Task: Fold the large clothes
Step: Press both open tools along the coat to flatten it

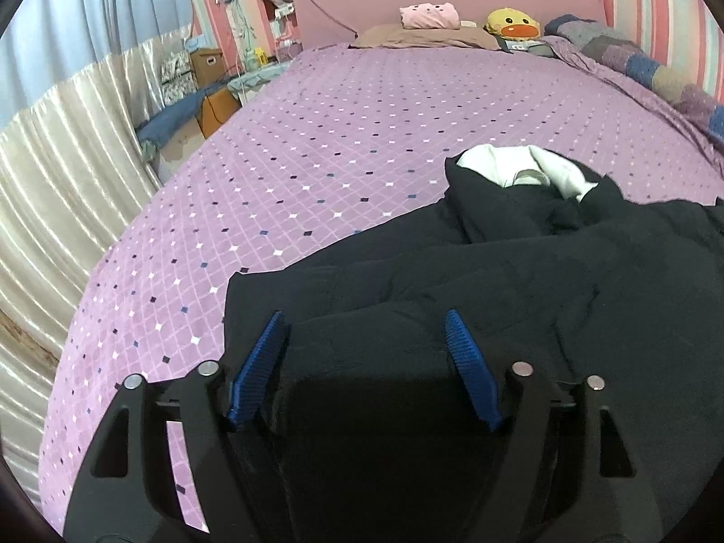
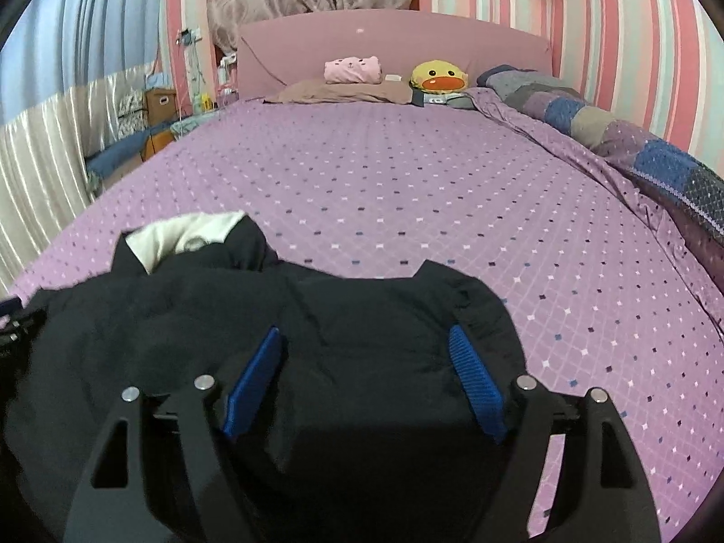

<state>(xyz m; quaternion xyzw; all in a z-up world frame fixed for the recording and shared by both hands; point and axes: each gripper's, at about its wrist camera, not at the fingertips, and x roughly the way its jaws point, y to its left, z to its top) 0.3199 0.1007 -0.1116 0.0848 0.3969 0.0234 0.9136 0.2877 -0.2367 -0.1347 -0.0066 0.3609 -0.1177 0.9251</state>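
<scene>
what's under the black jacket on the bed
The black jacket lies crumpled on the purple diamond-pattern bedspread, which shows all around it. A white lining peeks out at its far end. Anything else beneath is covered.

The left gripper (image 1: 364, 330) is a matte black plastic frame whose two fingers each end in a bright blue ribbed pad (image 1: 470, 369), the ridges running crosswise like coarse webbing. Each side is built from two black linkage arms with triangular cut-outs near the base, and a round silver pivot pin (image 1: 522, 368) caps the top of every arm, four in all. The right gripper (image 2: 364, 348) is the same make: black linkage arms, triangular openings, four silver pivot pins (image 2: 526, 382), and blue ribbed pads (image 2: 475, 373) on its fingers.
</scene>
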